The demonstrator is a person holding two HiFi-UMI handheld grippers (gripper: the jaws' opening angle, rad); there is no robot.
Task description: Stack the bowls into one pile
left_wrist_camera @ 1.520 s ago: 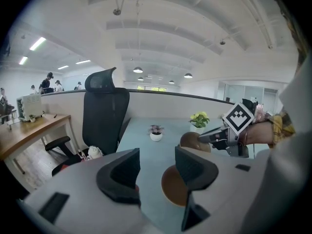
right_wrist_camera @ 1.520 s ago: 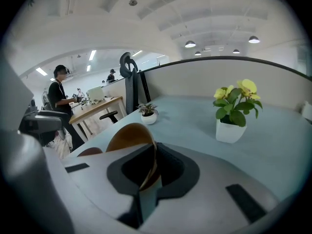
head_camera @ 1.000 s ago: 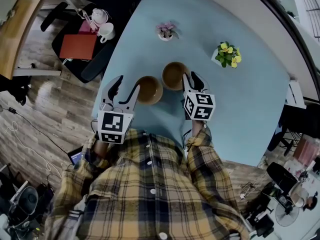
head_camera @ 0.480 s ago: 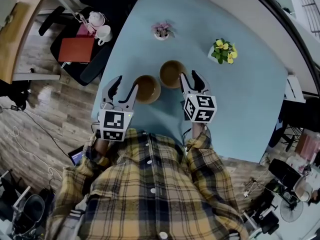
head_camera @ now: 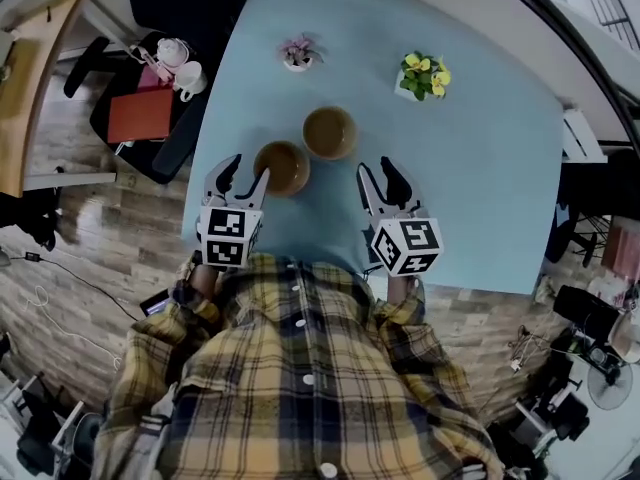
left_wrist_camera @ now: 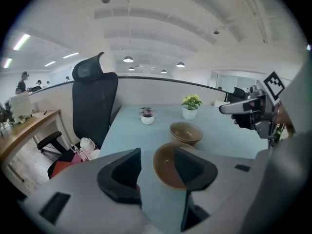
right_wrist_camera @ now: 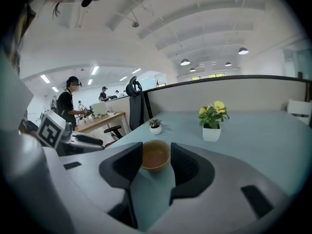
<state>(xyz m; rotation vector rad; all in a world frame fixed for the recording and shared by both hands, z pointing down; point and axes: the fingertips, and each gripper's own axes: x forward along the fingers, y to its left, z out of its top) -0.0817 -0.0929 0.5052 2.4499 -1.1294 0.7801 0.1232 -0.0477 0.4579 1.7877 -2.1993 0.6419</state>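
Two brown bowls stand apart on the light-blue table [head_camera: 470, 188]. The near bowl [head_camera: 281, 166] lies just ahead of my left gripper [head_camera: 243, 178], which is open; its right finger reaches the bowl's left rim, pads not pressing. In the left gripper view this bowl [left_wrist_camera: 168, 167] shows between and behind the jaws, the far bowl [left_wrist_camera: 185, 132] beyond it. The far bowl [head_camera: 330, 132] sits clear of my right gripper [head_camera: 380, 176], which is open; its jaws have just been opening, nothing between them. The right gripper view shows that bowl [right_wrist_camera: 155, 156] ahead.
A small pot with pink flowers [head_camera: 296, 53] and a white pot with yellow flowers [head_camera: 421, 76] stand at the table's far side. An office chair [head_camera: 150, 113] with cups and a red folder is off the table's left edge. People stand at distant desks.
My right gripper has let go of the far bowl's rim, opened and drawn back toward me. The left gripper has sunk a little by the near bowl.
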